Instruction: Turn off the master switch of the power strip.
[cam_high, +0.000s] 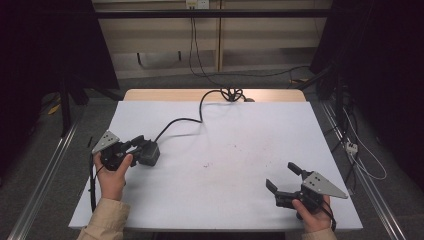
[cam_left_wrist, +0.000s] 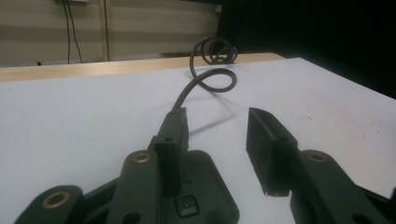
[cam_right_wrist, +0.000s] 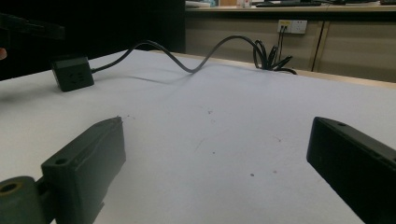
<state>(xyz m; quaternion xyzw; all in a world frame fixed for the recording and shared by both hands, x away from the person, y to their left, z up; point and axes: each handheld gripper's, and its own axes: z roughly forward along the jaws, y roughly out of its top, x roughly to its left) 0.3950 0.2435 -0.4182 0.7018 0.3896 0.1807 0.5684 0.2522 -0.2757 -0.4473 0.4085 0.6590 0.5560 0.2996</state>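
A small black power box with a button on its top lies at the left of the white table. Its black cable runs to a coil at the back edge. My left gripper stands open right at the box; in the left gripper view its left jaw lies over the box and the other jaw stands apart to the right, gripper midpoint. My right gripper is open at the near right with nothing between its fingers; it looks at the box from afar.
The table's wooden rim shows at the back. Metal rails run along the floor on both sides. Loose white wires and a socket strip lie on the floor to the right.
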